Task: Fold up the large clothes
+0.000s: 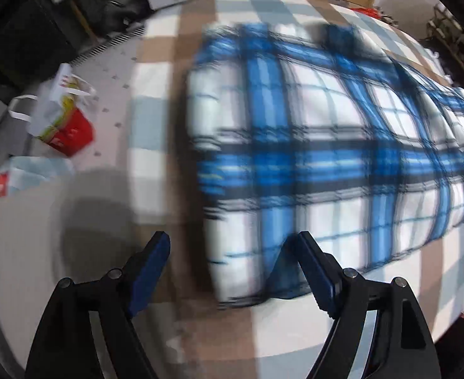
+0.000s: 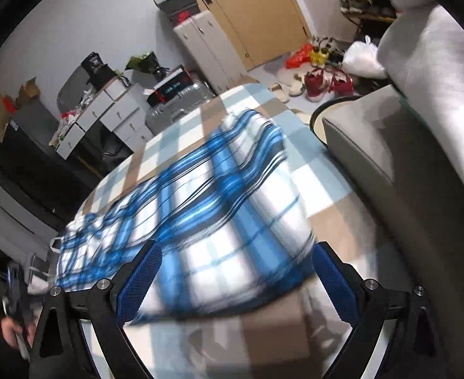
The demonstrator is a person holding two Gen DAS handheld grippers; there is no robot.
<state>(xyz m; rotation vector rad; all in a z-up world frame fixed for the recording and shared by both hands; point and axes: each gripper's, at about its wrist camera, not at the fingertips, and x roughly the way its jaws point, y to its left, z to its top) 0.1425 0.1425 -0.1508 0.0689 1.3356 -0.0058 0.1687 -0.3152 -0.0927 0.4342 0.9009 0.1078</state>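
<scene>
A blue-and-white plaid shirt [image 1: 326,145] lies folded on the checked tablecloth [image 1: 156,72], smeared by motion blur so its seams and edges cannot be made out. The left gripper [image 1: 235,246] stands wide apart and empty above the shirt's near corner at six o'clock. The right gripper [image 2: 236,257] is likewise spread, nothing between its pads, the shirt [image 2: 206,208] beyond it towards twelve. A grey sofa [image 2: 421,145] is cut off at three o'clock.

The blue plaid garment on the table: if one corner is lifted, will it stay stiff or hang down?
The blue plaid garment probably droops: it lies in soft rounded folds. It likely slides little, since the checked tablecloth under it looks like fabric too.
</scene>
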